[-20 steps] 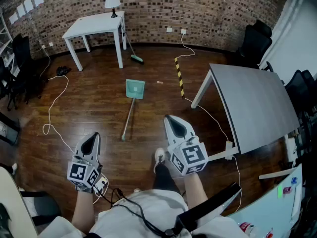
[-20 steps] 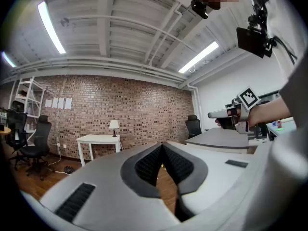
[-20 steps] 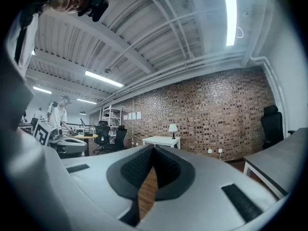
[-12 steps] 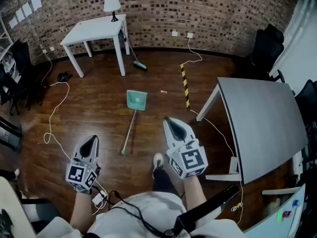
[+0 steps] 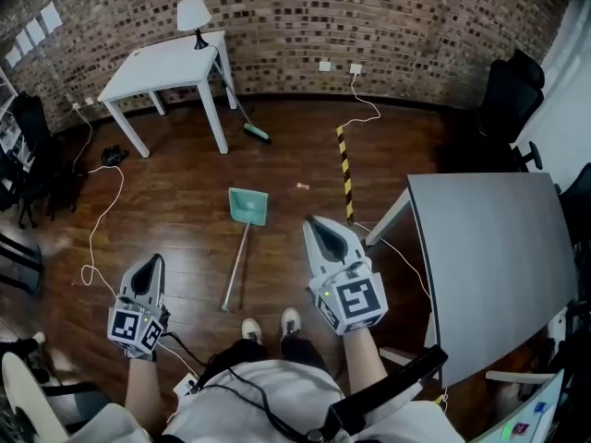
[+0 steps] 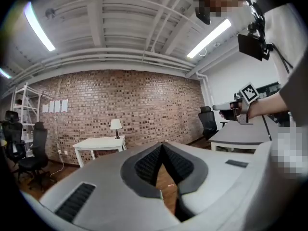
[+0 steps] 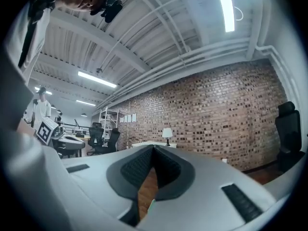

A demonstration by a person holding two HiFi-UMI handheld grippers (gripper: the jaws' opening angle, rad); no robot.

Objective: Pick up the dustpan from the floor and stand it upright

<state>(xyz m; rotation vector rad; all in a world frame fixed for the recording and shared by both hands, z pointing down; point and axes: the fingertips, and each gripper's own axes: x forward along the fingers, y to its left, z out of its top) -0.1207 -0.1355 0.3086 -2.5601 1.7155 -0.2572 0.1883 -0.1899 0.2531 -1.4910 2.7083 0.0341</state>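
A teal dustpan (image 5: 249,206) lies flat on the wooden floor, its long pale handle (image 5: 235,268) running down toward my feet. My left gripper (image 5: 148,271) hangs at the lower left, well clear of the handle, shut with nothing in it. To the right of the handle, my right gripper (image 5: 317,225) is held level and shut, tips meeting, also empty. A sliver of teal from the dustpan (image 7: 150,205) shows below the jaws in the right gripper view. In the left gripper view the jaws (image 6: 162,147) meet at the tips and the right gripper (image 6: 231,109) shows at far right.
A grey table (image 5: 494,247) stands at the right, a white table (image 5: 166,63) with a lamp (image 5: 194,15) at the back left. A broom (image 5: 247,123) leans by the white table. Cables (image 5: 97,220) trail over the floor, striped tape (image 5: 344,169) lies ahead, and black chairs (image 5: 512,90) stand at both sides.
The view has shifted, so the dustpan sits lower and closer in the picture. My left gripper has drifted left and down in view. The right gripper holds about the same spot.
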